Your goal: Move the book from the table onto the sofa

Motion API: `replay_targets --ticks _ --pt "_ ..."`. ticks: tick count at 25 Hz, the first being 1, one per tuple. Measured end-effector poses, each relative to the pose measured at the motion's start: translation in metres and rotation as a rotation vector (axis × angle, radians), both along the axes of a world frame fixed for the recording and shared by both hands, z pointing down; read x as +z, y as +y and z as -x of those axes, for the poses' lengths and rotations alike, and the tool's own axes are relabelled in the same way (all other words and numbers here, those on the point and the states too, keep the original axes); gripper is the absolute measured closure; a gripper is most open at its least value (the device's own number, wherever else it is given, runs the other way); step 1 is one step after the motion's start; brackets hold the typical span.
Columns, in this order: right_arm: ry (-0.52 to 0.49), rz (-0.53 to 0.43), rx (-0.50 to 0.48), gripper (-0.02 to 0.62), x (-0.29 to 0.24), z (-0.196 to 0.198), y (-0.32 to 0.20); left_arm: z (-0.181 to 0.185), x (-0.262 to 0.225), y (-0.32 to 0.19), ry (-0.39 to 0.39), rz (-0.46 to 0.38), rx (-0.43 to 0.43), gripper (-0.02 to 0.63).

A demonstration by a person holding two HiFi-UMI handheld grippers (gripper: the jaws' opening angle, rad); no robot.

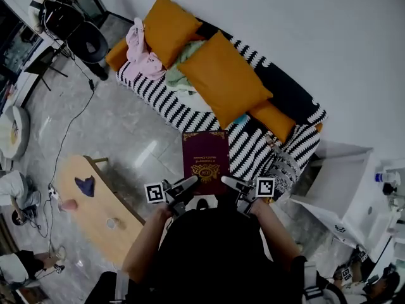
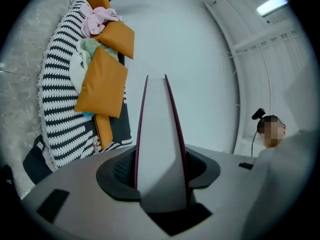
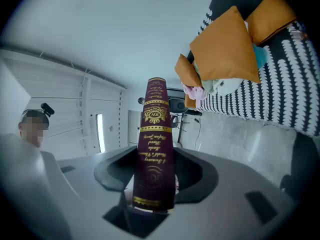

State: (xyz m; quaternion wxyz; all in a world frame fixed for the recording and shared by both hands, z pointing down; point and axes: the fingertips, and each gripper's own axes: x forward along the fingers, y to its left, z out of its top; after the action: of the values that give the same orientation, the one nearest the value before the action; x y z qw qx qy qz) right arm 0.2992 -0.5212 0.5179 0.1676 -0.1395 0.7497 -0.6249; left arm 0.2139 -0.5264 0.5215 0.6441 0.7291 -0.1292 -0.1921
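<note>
A maroon book [image 1: 205, 157] with gold print hangs flat in the air in front of the black-and-white striped sofa [image 1: 168, 109], held from both sides. My left gripper [image 1: 181, 190] is shut on the side with the white page edges [image 2: 159, 134], which stand up between the dark pads [image 2: 118, 170] in the left gripper view. On the other side, my right gripper [image 1: 235, 185] is shut on the book's spine [image 3: 152, 154], which rises between its pads [image 3: 197, 176]. The book's far edge reaches just over the sofa's front.
Orange cushions [image 1: 221, 78], pink and green cloths [image 1: 142, 49] lie on the sofa. The wooden table [image 1: 95, 217] at lower left bears a blue thing [image 1: 85, 184], a pink cup [image 1: 68, 204] and a small glass. A white cabinet [image 1: 335, 182] stands right, a black chair [image 1: 85, 40] upper left.
</note>
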Motion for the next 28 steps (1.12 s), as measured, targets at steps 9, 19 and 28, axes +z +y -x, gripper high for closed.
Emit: replay_targets --ticks 9,19,28 --pt "0.009 0.035 -0.033 0.371 0.01 -0.064 -0.109 -0.061 0.003 -0.108 -0.037 0.026 -0.027 0.38" --pt "0.034 0.066 -0.049 0.371 0.019 -0.095 -0.195 -0.093 0.016 -0.194 -0.027 0.075 -0.07 0.38" --pt "0.156 0.192 -0.07 0.371 0.075 -0.097 -0.247 -0.102 0.075 -0.256 -0.019 0.188 0.005 0.38"
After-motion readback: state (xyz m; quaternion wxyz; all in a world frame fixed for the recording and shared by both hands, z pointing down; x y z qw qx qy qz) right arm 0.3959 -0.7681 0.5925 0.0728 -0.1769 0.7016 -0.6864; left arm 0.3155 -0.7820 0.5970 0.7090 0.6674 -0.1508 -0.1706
